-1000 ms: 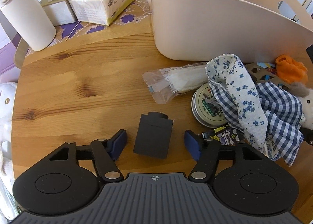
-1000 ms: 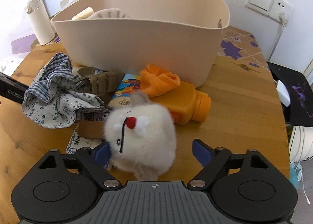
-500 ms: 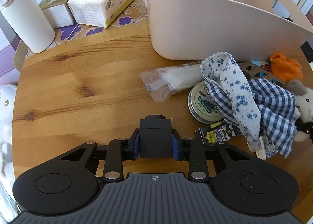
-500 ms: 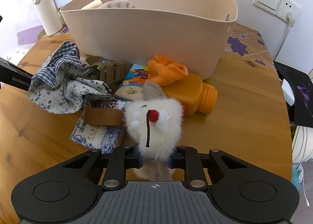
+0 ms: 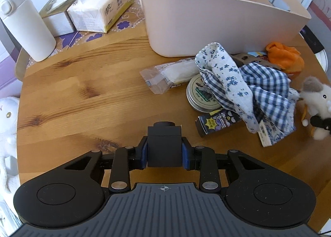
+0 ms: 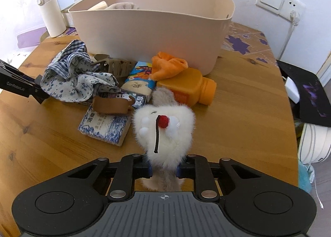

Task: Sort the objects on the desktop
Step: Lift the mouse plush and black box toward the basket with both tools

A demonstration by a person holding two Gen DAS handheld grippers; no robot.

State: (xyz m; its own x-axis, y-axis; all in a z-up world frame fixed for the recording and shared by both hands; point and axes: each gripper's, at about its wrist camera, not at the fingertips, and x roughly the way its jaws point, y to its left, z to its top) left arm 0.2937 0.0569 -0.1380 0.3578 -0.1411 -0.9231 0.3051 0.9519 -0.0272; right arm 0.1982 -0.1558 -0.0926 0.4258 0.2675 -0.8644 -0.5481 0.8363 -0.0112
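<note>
Left wrist view: the left gripper (image 5: 164, 152) clamps a black block (image 5: 164, 146); the right gripper (image 6: 164, 169) pinches a white plush toy (image 6: 163, 131); the beige bin (image 6: 153, 30) stands straight ahead of both, beyond the clutter, nearer the right.

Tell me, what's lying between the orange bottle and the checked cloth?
Seen from the right wrist: a colourful packet and a brown hair claw lie between orange bottle and checked cloth.

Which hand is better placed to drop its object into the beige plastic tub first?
Probably the right. Its gripper already clamps the white fluffy plush toy, and the beige plastic tub stands straight ahead. The left gripper holds the black plastic block, but its tub sits off to the right.
</note>
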